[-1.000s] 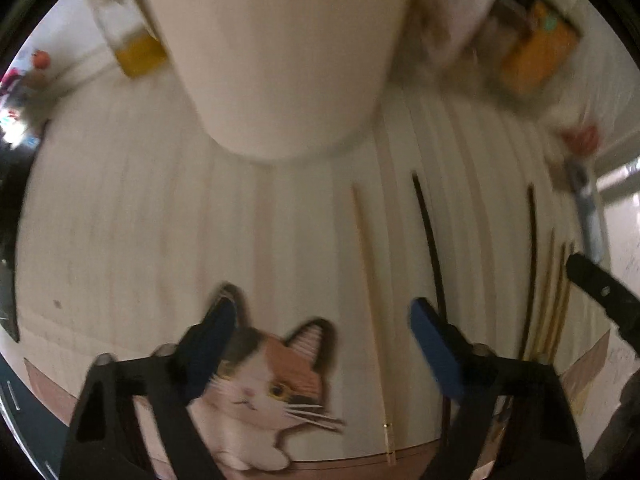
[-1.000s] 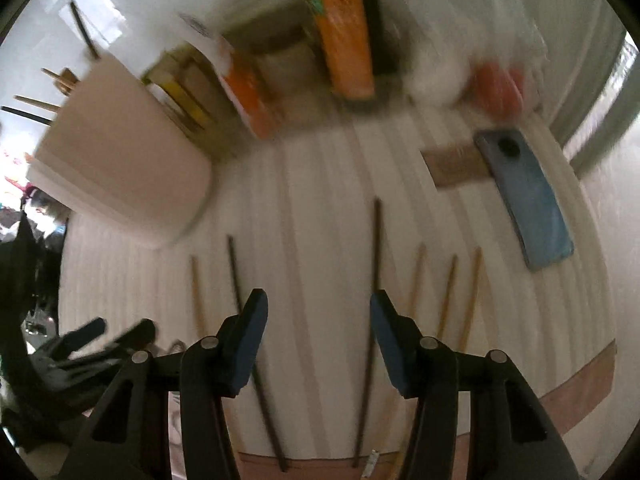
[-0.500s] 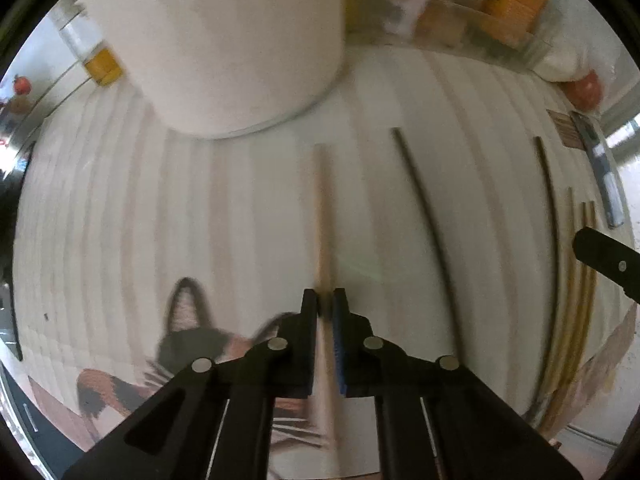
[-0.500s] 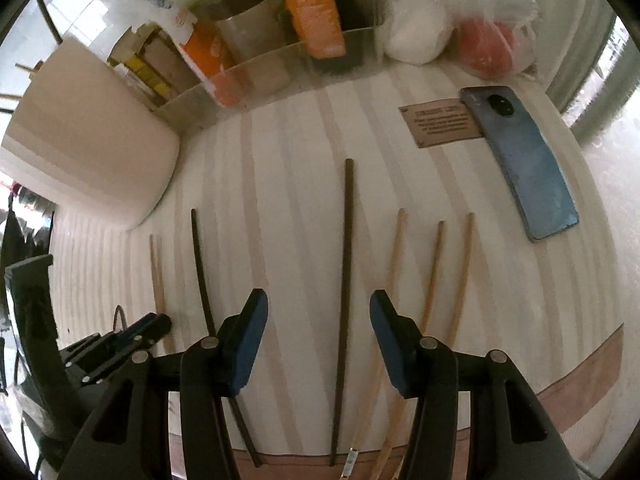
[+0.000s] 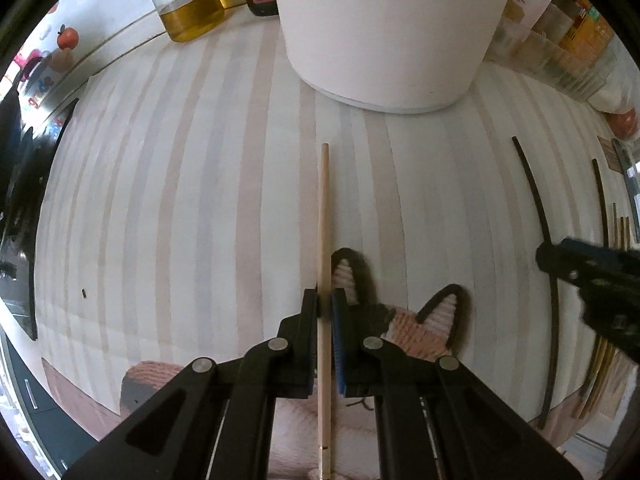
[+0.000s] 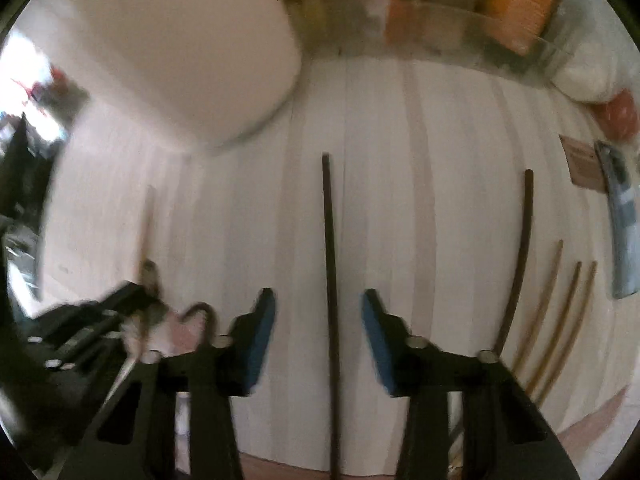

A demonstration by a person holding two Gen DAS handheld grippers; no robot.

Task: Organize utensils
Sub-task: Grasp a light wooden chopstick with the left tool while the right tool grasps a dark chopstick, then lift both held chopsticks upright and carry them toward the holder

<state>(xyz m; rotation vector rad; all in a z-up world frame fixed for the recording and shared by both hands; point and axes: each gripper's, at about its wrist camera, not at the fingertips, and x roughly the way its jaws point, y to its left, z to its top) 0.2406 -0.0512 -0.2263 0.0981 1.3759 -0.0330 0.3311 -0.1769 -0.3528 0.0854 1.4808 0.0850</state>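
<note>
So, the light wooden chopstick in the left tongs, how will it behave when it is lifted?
The light wooden chopstick looks thin and straight, so probably stiff and very light. The left tongs grip it nearer its rear end, with a long length ahead, so it may pivot or droop between the pads. If released on the striped mat, it could roll sideways.

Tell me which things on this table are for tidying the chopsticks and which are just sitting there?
For the job:
- pale wooden chopstick, clamped in the left gripper
- dark chopstick between the right gripper's closing jaws, not yet touched
- second dark chopstick
- three thin tan chopsticks
- big white round holder

Just lying about:
- glass oil bottle
- blue phone
- cat picture
</note>
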